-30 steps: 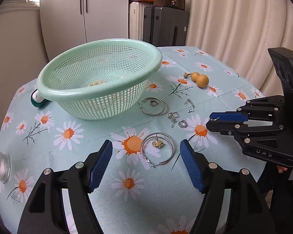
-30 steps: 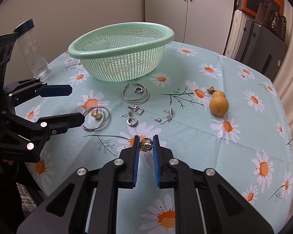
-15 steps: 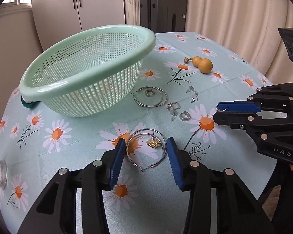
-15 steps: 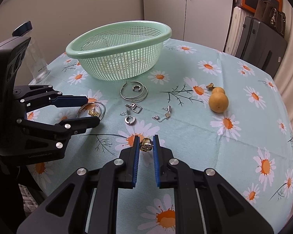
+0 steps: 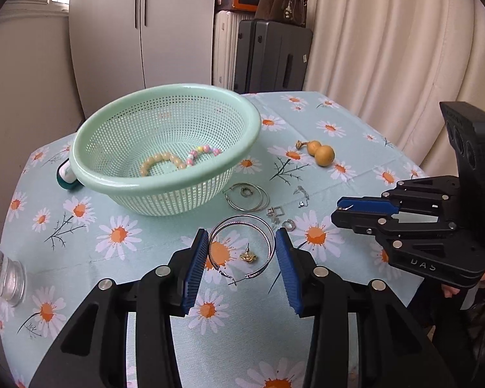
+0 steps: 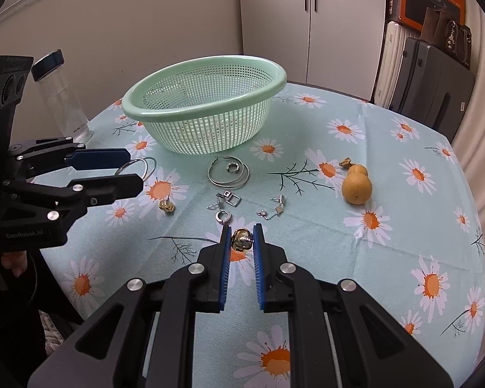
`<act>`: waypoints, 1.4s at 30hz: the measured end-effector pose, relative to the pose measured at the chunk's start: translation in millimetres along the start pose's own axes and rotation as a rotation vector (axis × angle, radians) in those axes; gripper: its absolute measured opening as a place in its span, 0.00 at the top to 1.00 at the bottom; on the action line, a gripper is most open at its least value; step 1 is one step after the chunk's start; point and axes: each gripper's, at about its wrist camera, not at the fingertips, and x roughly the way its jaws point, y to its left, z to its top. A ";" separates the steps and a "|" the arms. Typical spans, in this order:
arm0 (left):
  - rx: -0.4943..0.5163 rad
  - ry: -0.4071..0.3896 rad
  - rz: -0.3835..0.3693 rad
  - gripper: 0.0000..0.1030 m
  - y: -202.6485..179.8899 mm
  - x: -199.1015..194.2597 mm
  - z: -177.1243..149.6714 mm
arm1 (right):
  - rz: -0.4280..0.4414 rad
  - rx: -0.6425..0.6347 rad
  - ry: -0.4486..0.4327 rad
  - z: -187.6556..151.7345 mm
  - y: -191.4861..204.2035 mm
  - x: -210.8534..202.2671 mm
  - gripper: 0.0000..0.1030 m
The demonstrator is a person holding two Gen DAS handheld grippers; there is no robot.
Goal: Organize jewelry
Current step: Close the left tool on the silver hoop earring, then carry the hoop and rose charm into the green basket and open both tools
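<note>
Left gripper (image 5: 242, 252): fingers have just been closing and clamp a large silver hoop (image 5: 241, 248) across its width, lifted off the counter (image 5: 355, 168).
Right gripper (image 6: 241, 242): fingers nearly together, pinching a gold stud (image 6: 240, 238).
Handling: the hoop is light, thin, springy wire; it could slip or bend, so gentle pressure suits it.
Count: two bead bracelets in the green basket (image 5: 119, 181); one more gold stud (image 6: 167, 206) on the counter; a second pair of hoops (image 6: 228, 175); several small silver pieces.

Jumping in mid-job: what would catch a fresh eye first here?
The mint green basket at the table's far side, with two bead bracelets inside. Nearer, the left gripper clamps a large silver hoop, and the right gripper pinches a small gold earring.
</note>
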 end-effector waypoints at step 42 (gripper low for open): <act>-0.164 -0.144 0.084 0.36 89.1 16.8 50.5 | 0.026 -0.047 -0.184 106.3 -12.4 35.0 0.56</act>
